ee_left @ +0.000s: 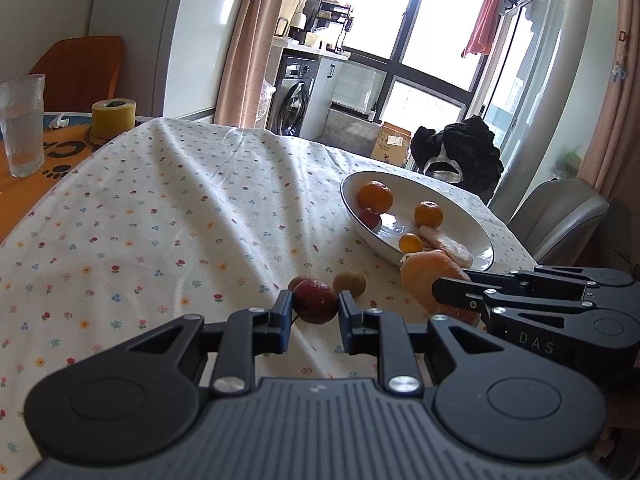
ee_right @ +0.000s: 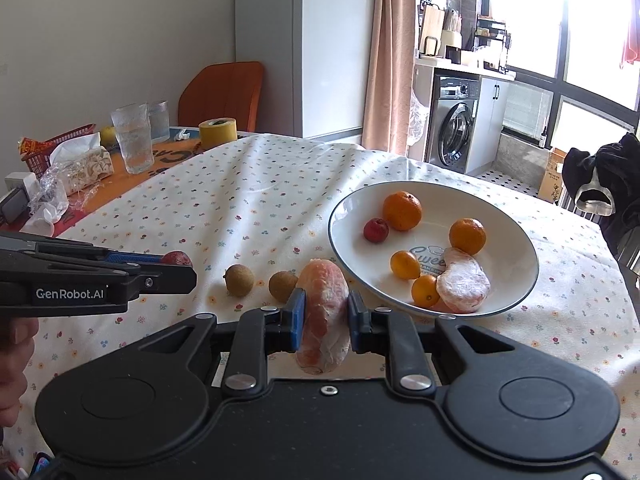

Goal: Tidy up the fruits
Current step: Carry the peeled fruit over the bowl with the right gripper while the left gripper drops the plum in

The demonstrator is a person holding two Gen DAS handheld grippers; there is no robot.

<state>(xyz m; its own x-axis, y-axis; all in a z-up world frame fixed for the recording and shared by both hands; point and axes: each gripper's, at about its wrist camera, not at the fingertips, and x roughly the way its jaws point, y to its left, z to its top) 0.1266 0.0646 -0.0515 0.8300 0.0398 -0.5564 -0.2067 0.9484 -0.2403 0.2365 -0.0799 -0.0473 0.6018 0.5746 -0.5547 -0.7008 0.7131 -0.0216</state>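
My left gripper (ee_left: 316, 305) is shut on a dark red round fruit (ee_left: 316, 300) just above the flowered tablecloth; in the right wrist view that red fruit (ee_right: 177, 259) shows at its tip. My right gripper (ee_right: 325, 314) is shut on a peeled citrus piece (ee_right: 324, 312), held near the front rim of a white plate (ee_right: 504, 248). The plate (ee_left: 424, 190) holds two oranges, a small red fruit, two small yellow-orange fruits and another peeled piece (ee_right: 464, 280). Two brown longans (ee_right: 240, 279) (ee_right: 283, 286) lie on the cloth between the grippers.
At the table's far left stand drinking glasses (ee_right: 132, 138), a yellow tape roll (ee_right: 218, 131), a tissue pack and a red basket. An orange chair (ee_right: 224, 92) is behind them. A grey chair (ee_left: 560, 216) and one draped in black clothing (ee_left: 460, 152) stand beyond the plate.
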